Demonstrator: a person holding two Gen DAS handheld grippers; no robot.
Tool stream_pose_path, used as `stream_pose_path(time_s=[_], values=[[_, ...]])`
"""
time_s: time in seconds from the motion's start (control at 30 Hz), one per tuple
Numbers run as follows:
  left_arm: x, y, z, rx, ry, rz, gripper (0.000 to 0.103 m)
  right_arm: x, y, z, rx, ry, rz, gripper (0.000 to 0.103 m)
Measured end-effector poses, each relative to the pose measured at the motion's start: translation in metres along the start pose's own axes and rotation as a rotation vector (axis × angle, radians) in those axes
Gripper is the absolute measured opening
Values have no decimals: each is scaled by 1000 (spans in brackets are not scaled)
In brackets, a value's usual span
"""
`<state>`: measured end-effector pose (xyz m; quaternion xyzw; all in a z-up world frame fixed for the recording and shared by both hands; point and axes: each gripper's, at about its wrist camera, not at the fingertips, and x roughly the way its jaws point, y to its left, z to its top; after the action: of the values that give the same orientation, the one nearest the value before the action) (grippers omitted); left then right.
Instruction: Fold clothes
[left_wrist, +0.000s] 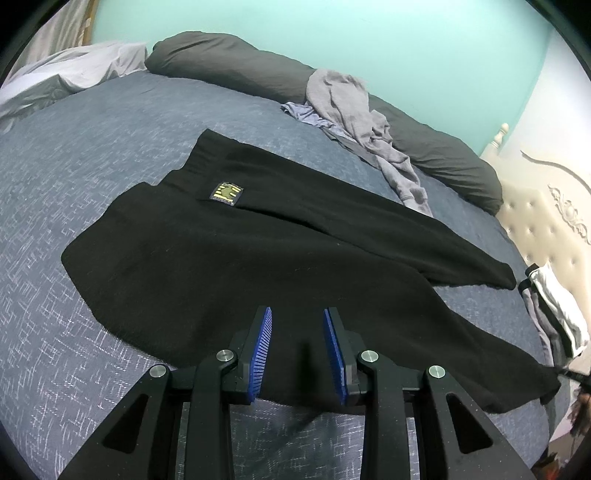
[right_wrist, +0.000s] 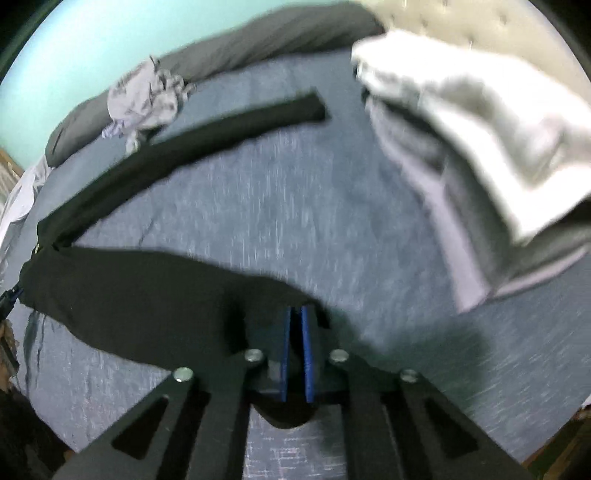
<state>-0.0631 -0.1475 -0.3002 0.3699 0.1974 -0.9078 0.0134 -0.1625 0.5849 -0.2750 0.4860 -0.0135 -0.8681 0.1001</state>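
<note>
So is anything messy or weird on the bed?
Yes. A crumpled grey garment lies in a heap, draped partly over the dark long pillow at the far edge of the bed. The black trousers are spread out but not yet folded, their legs splayed apart. Nothing looks torn or spilled.

Even, soft indoor light; the left wrist view is sharp, the right wrist view motion-blurred, both bent and dark-cornered at the edges.
</note>
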Motion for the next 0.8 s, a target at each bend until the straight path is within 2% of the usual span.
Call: stream_pose_path(time_s=[0.13,0.23,0.43,0.47,0.53,0.57,0.6,0.8], values=[[0,0,0,0,-2,0,32,-35,-4,21,-56,-103,-85,1],[0,0,0,1,0,2,32,-46,-19,34,-28,-138,-117,0],[0,-2,-1,8,1,4,32,-16,-27,31,23,-50,-33,1],[0,-3,-1,9,1,5,32,-12,-26,28,27,-37,-30,5],[1,-3,-2,13,2,6,32,0,-22,22,33,-10,-25,27],[1,-3,-2,14,3,6,32,6,-20,20,35,5,-21,42],[1,-4,-2,17,4,6,32,13,-19,17,40,19,-14,51],[2,-7,-1,31,5,10,32,34,-20,13,60,46,26,52]])
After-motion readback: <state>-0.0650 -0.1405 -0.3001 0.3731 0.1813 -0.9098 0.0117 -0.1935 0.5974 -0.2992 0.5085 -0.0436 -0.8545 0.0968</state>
